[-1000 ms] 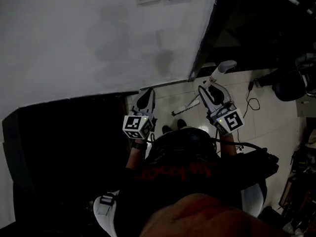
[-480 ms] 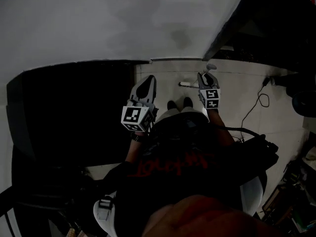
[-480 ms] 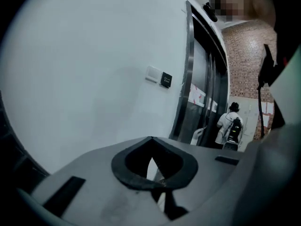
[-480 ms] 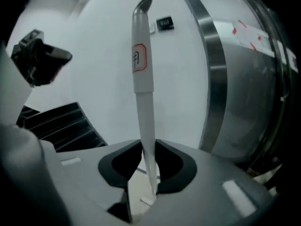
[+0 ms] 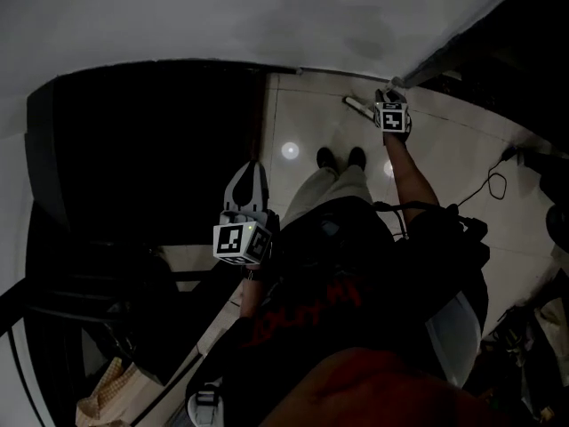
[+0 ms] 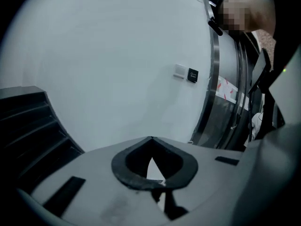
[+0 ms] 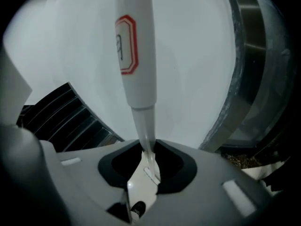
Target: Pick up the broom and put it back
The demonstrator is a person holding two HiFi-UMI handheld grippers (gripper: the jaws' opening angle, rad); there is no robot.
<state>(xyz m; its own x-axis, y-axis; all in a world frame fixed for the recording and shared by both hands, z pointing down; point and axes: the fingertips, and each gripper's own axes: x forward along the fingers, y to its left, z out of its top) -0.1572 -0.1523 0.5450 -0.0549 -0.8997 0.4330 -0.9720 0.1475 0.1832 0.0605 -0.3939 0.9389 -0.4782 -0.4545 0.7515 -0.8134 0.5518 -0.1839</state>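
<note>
The broom's white handle (image 7: 134, 55), with a red-outlined label, runs up out of my right gripper (image 7: 146, 145), whose jaws are shut on the thinner neck of the handle. In the head view this right gripper (image 5: 391, 107) is low, close to the floor by the foot of the white wall, and a short white piece of the broom (image 5: 356, 103) shows just left of it. My left gripper (image 5: 246, 178) hangs beside the person's left side over the dark area. In the left gripper view its jaws (image 6: 150, 139) meet at the tips with nothing between them.
A black stepped structure (image 5: 133, 167) fills the left. The white wall (image 5: 222, 16) carries a switch plate (image 6: 180, 71). A metal door frame (image 7: 249, 55) stands at the right. A cable (image 5: 493, 181) lies on the tiled floor; the person's shoes (image 5: 342, 157) stand near the wall.
My right gripper has dropped from chest height to near the floor by the wall, with the broom handle in it. The left gripper has pulled back toward the body.
</note>
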